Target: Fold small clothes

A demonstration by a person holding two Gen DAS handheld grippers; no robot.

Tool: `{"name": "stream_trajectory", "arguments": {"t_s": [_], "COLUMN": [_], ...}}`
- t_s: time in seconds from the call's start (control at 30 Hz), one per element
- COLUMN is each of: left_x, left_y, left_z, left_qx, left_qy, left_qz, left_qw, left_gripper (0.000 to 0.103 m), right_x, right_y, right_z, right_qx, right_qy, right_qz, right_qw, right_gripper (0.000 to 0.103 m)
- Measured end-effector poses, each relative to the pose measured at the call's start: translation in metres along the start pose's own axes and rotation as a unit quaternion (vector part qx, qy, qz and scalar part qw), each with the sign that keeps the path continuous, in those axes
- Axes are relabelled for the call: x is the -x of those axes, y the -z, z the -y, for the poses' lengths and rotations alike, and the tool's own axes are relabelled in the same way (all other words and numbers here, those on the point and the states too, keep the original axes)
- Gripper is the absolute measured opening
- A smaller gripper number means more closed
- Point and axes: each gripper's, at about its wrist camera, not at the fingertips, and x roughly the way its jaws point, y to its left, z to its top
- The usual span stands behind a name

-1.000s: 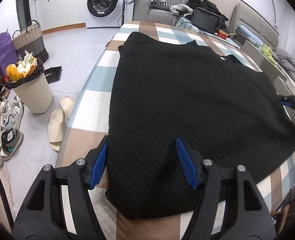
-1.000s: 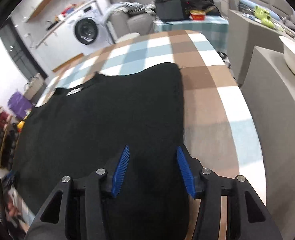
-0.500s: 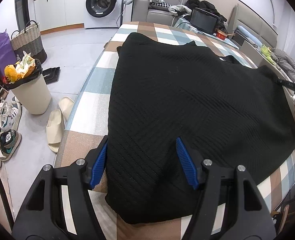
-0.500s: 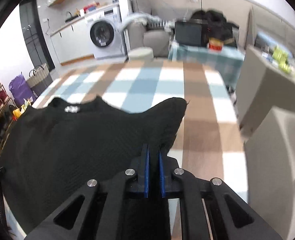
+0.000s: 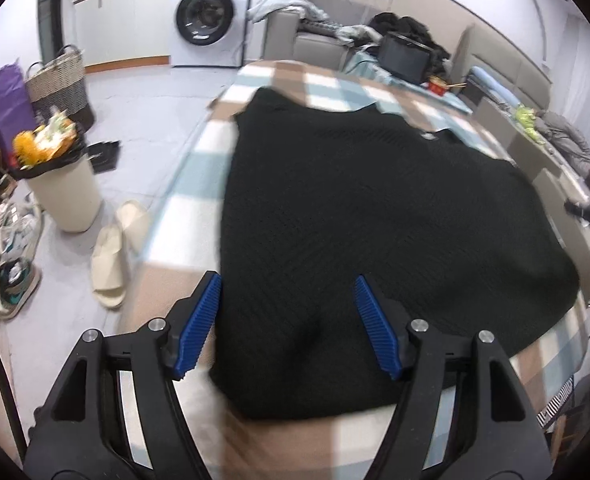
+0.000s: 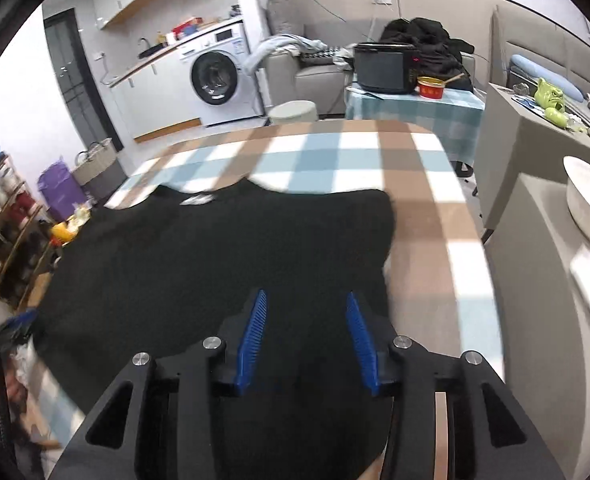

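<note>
We are spreading the black garment [image 5: 375, 216] flat on the bench [image 6: 427, 216]. Our left gripper [image 5: 287, 320] stands wide and our right gripper [image 6: 305, 332] is opening, both empty above the cloth. Next we judge each must pinch a hem corner for the first fold.

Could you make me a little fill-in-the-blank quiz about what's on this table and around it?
1. The garment spread on the table is ____ in colour.
2. The tablecloth has a ____ pattern of brown, blue and white.
3. The white appliance against the far wall is a ____ machine.
4. The pads on the gripper fingers are ____.

Missing words: black; checked; washing; blue
</note>
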Motion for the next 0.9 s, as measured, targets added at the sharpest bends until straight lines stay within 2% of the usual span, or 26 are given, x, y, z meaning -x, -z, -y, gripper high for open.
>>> {"name": "stream_trajectory", "arguments": {"t_s": [0.07,0.2,0.3,0.4,0.43,0.5,0.57,0.6,0.7,0.77,0.8,0.83,0.9], "left_x": [-0.001,-0.013,-0.031,-0.035,-0.032,-0.028,-0.021,-0.016,0.005,0.024,0.034,0.04,0.053], "left_y": [-0.006,-0.009,-0.007,0.002,0.006,0.014,0.024,0.03,0.044,0.055,0.062,0.068,0.08], "left_z": [0.02,0.062,0.083,0.086,0.08,0.059,0.043,0.033,0.006,-0.007,-0.012,-0.015,-0.016], "left_qx": [-0.024,-0.09,-0.131,-0.152,-0.15,-0.132,-0.114,-0.102,-0.046,0.001,0.02,0.028,0.029], "left_qy": [0.014,0.017,-0.01,-0.03,-0.036,-0.045,-0.048,-0.053,-0.053,-0.053,-0.053,-0.053,-0.058], "left_qz": [0.006,0.014,-0.006,-0.021,-0.023,-0.028,-0.03,-0.034,-0.029,-0.012,-0.004,-0.001,0.0], "left_qw": [0.9996,0.9957,0.9913,0.9876,0.9878,0.9898,0.9919,0.9928,0.9971,0.9985,0.9984,0.9982,0.9979], "left_gripper": [0.069,0.077,0.078,0.079,0.079,0.079,0.079,0.079,0.079,0.079,0.079,0.079,0.079], "right_x": [0.006,-0.003,-0.022,-0.033,-0.035,-0.036,-0.033,-0.026,-0.007,0.004,0.01,0.02,0.031], "right_y": [0.017,0.048,0.061,0.069,0.072,0.079,0.085,0.089,0.097,0.1,0.1,0.1,0.099], "right_z": [-0.023,-0.075,-0.109,-0.125,-0.128,-0.12,-0.099,-0.085,-0.059,-0.059,-0.061,-0.066,-0.079], "right_qx": [0.008,0.042,0.062,0.09,0.103,0.125,0.125,0.11,0.052,0.033,0.015,-0.015,-0.033], "right_qy": [-0.013,-0.03,-0.039,-0.034,-0.026,0.015,0.052,0.056,0.034,0.035,0.015,-0.034,-0.074], "right_qz": [-0.004,-0.026,-0.042,-0.056,-0.062,-0.067,-0.066,-0.06,-0.05,-0.042,-0.036,-0.02,0.007], "right_qw": [1.0,0.998,0.996,0.994,0.992,0.99,0.989,0.991,0.997,0.998,0.999,0.999,0.997], "right_gripper": [0.043,0.043,0.043,0.043,0.043,0.043,0.045,0.046,0.046,0.047,0.047,0.047,0.051]}}
